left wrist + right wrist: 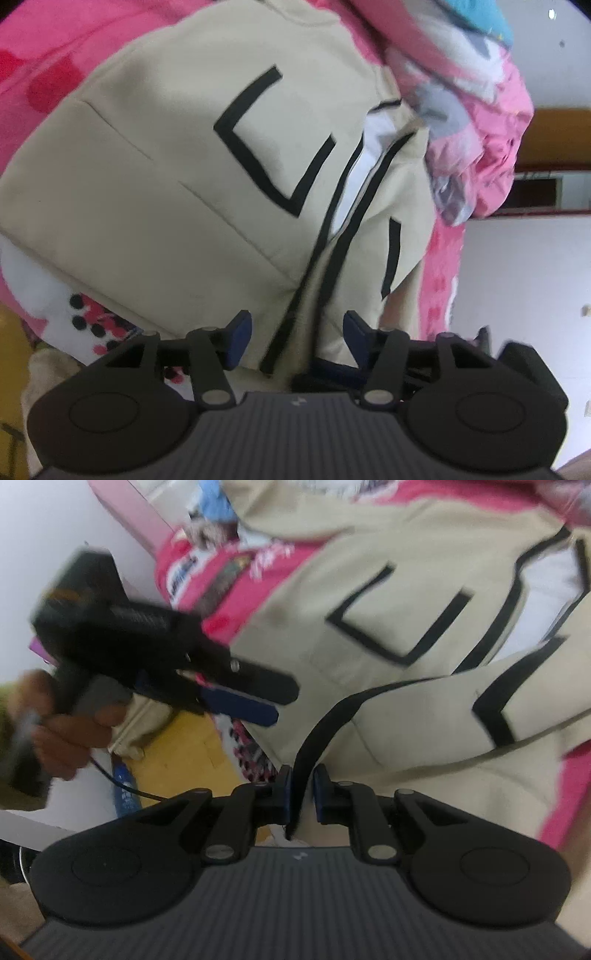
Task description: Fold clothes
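A beige jacket [184, 166] with black trim lies spread on a pink bedspread [55, 48]. Its front opening shows a white lining [364, 162]. In the left wrist view my left gripper [298, 325] stands open over the jacket's lower front. A black-trimmed edge [291, 314] runs between the blue pads [240, 328] without either pad touching it. In the right wrist view my right gripper [303, 786] is shut on the jacket's [406, 720] black-trimmed edge [301, 760]. The left gripper [282, 701], held by a hand [62, 731], hovers to the left, just off the jacket's edge.
A crumpled pink patterned quilt [480, 122] is heaped beside the jacket, with a blue cloth [480, 18] beyond it. A white wall [524, 277] lies past the bed edge. Yellow floor [177, 753] and a blue object [123, 790] show beside the bed.
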{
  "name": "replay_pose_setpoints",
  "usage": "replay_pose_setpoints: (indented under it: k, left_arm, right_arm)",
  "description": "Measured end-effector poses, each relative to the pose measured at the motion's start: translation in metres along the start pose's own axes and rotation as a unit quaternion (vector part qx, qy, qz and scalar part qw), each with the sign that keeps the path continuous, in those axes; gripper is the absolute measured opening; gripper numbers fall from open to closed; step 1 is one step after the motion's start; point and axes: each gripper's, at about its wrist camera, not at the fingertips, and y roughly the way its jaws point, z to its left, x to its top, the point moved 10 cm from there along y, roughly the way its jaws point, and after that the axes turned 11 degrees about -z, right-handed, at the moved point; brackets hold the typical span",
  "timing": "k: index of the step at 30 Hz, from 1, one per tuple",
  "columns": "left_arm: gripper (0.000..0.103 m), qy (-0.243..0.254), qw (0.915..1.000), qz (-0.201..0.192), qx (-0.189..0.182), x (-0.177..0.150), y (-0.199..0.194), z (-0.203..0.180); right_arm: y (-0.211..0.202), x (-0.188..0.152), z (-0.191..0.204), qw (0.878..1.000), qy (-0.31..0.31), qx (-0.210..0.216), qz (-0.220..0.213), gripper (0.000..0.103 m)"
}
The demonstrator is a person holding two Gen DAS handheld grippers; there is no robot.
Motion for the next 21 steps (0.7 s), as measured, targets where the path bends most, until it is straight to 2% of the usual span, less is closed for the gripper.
replay_pose_setpoints:
  k: [1,2,5,6,9,10,11,12,13,14,15,17,18,21]
  left_arm:
    - [0.056,0.008,0.9999,0.008,0.006,0.002,0.004,0.004]
    - [0.056,0.023,0.9995,0.015,0.016,0.001,0.010,0.004]
    - [0.056,0.073,0.9957,0.036,0.045,-0.003,0.026,0.003]
    - [0.056,0.092,0.9932,0.042,0.057,-0.004,0.031,0.002]
    - [0.056,0.132,0.9869,0.052,0.076,-0.005,0.042,-0.001]
    - [0.056,0.144,0.9849,0.054,0.080,-0.006,0.044,-0.004]
    - [0.056,0.156,0.9827,0.055,0.083,-0.007,0.046,-0.006]
    - [0.056,0.168,0.9803,0.057,0.087,-0.008,0.047,-0.008]
    - [0.056,0.176,0.9784,0.058,0.092,-0.009,0.049,-0.009]
    - [0.056,0.181,0.9773,0.058,0.094,-0.009,0.050,-0.009]
    - [0.056,0.184,0.9764,0.057,0.097,-0.009,0.052,-0.009]
    - [0.056,0.186,0.9758,0.053,0.103,-0.009,0.053,-0.009]
    - [0.056,0.186,0.9754,0.051,0.106,-0.009,0.054,-0.009]
    - [0.053,0.191,0.9725,0.046,0.124,-0.010,0.055,-0.009]
  right_arm:
    - [0.010,-0.006,-0.002,1.000,0.009,-0.007,0.014,0.019]
    - [0.017,-0.014,-0.004,0.999,0.019,-0.015,0.026,0.026]
    - [0.016,-0.020,-0.003,0.998,0.046,-0.015,0.039,0.037]
    - [0.006,-0.018,-0.003,0.998,0.053,-0.014,0.032,0.047]
    - [-0.043,-0.012,-0.018,0.996,0.087,-0.032,-0.006,0.052]
    - [-0.064,-0.011,-0.033,0.993,0.103,-0.059,-0.027,0.053]
    - [-0.088,-0.011,-0.055,0.987,0.122,-0.095,-0.047,0.060]
    - [-0.111,-0.013,-0.079,0.978,0.143,-0.137,-0.066,0.069]
    - [-0.136,-0.019,-0.108,0.964,0.168,-0.191,-0.080,0.073]
    - [-0.160,-0.031,-0.141,0.944,0.203,-0.246,-0.088,0.081]
    - [-0.177,-0.046,-0.170,0.923,0.245,-0.283,-0.090,0.082]
    - [-0.194,-0.078,-0.215,0.886,0.328,-0.314,-0.089,0.082]
    - [-0.197,-0.092,-0.232,0.871,0.366,-0.317,-0.087,0.082]
    - [-0.176,-0.118,-0.244,0.862,0.441,-0.241,-0.069,0.083]
